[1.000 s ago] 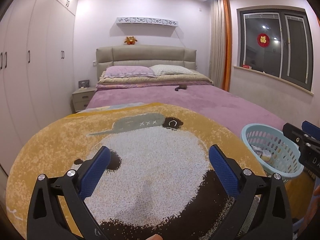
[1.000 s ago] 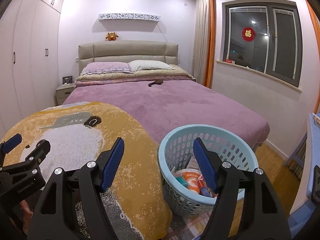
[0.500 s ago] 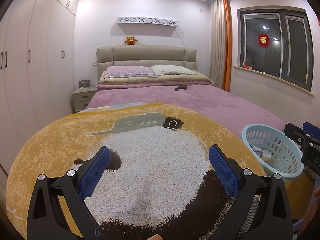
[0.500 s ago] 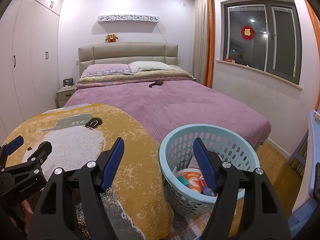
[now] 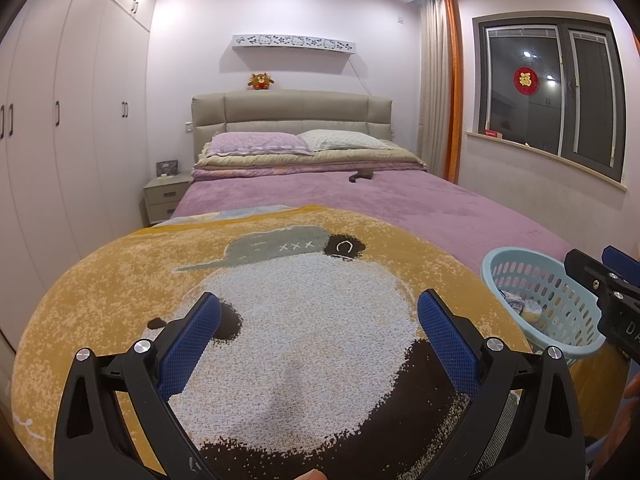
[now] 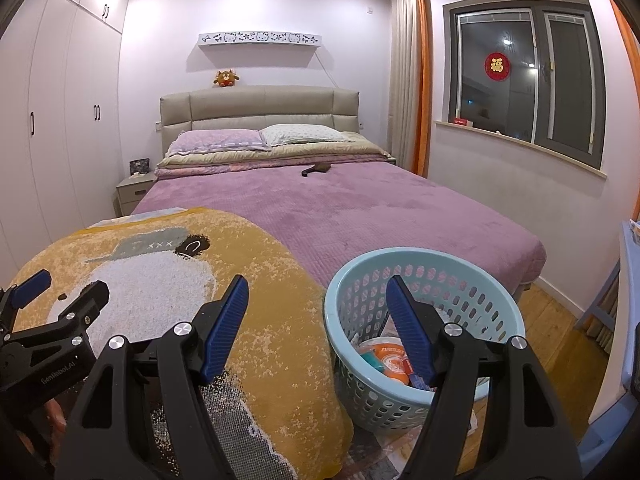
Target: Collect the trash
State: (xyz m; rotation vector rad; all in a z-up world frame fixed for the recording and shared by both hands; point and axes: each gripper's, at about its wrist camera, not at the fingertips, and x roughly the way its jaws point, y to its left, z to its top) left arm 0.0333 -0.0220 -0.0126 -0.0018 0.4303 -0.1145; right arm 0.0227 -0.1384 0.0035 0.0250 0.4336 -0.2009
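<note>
Trash (image 6: pixel 390 360) already lies in the blue basket (image 6: pixel 496 300), which stands on the floor beside the bed (image 6: pixel 360 208). Both tools, left (image 5: pixel 318 332) and right (image 6: pixel 316 320), gape empty. No loose trash shows near the basket, so collecting seems nearly done.

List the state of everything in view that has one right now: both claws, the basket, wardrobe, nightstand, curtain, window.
Left claw: open, empty, over the yellow blanket.
Right claw: open, empty.
Blue basket: upright beside the bed, wrappers inside.
Wardrobe doors: closed.
Nightstand drawers: closed.
Curtain: drawn aside.
Window: looks closed.
</note>
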